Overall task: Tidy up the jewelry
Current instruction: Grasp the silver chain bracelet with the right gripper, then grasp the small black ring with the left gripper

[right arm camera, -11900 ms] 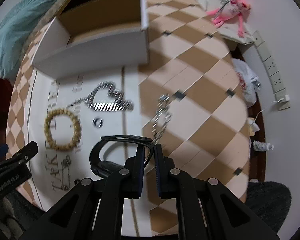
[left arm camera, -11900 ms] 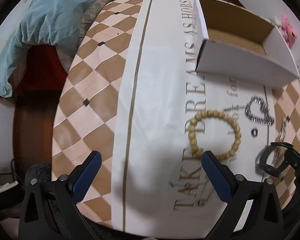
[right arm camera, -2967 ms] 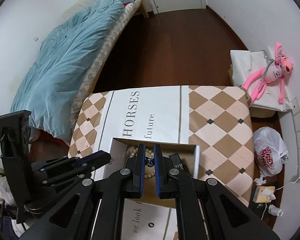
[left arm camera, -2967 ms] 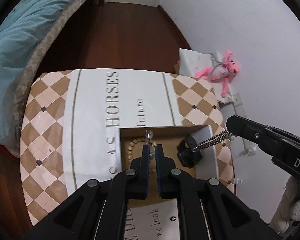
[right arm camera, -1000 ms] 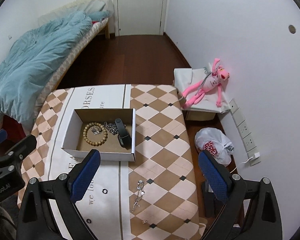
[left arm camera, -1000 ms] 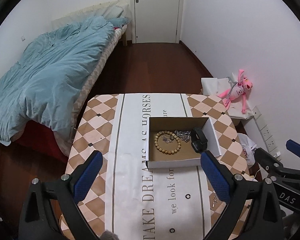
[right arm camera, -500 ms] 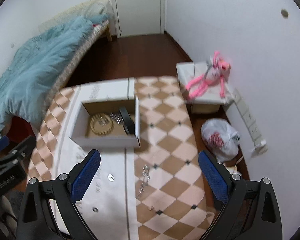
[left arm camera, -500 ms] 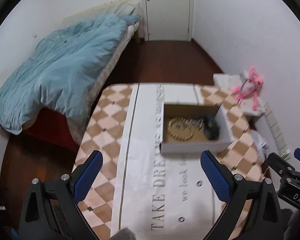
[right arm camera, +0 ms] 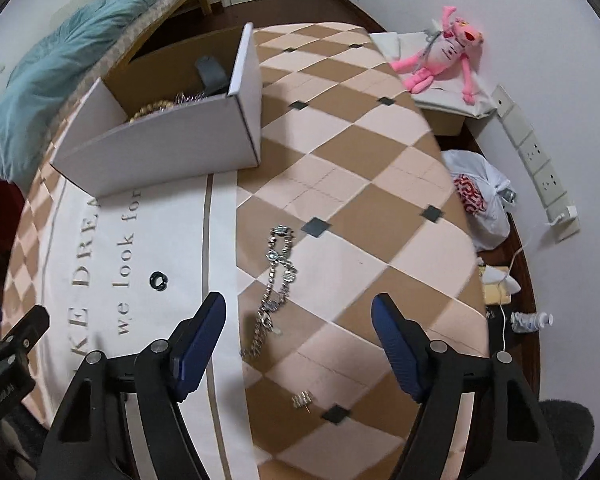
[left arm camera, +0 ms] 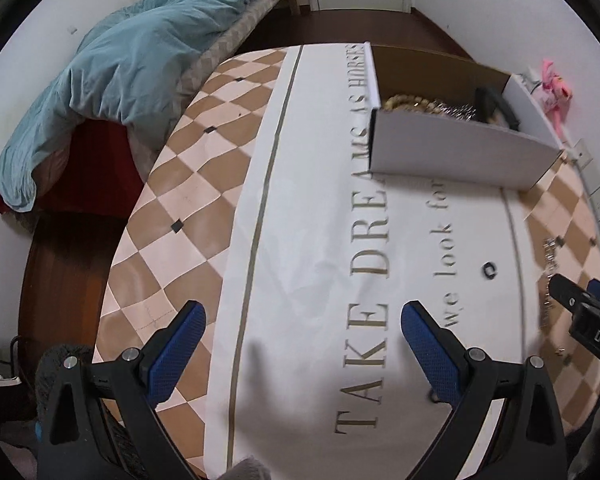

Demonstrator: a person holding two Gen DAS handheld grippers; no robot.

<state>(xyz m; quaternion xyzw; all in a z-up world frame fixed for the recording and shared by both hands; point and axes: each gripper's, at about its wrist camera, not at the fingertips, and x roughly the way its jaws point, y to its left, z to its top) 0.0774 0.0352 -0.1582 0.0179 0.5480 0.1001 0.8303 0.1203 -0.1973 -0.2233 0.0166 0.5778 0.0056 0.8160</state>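
Note:
A white cardboard box [right arm camera: 172, 142] stands at the far side of the table; it also shows in the left wrist view [left arm camera: 456, 156]. In it lie a wooden bead bracelet [left arm camera: 404, 102], a silver chain [left arm camera: 454, 110] and a black band [right arm camera: 212, 74]. On the table lie a silver chain bracelet [right arm camera: 276, 284], a small dark ring [right arm camera: 158, 280] and a small earring [right arm camera: 302, 400]. My right gripper [right arm camera: 298, 344] is open just above the chain's near end. My left gripper [left arm camera: 302, 346] is open over the white runner, with the ring [left arm camera: 489, 270] to its right.
The table has a checkered cloth with a lettered white runner [left arm camera: 320, 208]. A bed with a teal duvet [left arm camera: 120, 52] stands at the left. A pink plush toy [right arm camera: 446, 56], a plastic bag [right arm camera: 480, 204] and wall sockets [right arm camera: 536, 160] are at the right.
Both grippers have come down from high above the table to just over its near part and stay open. The box now looks farther up in both views.

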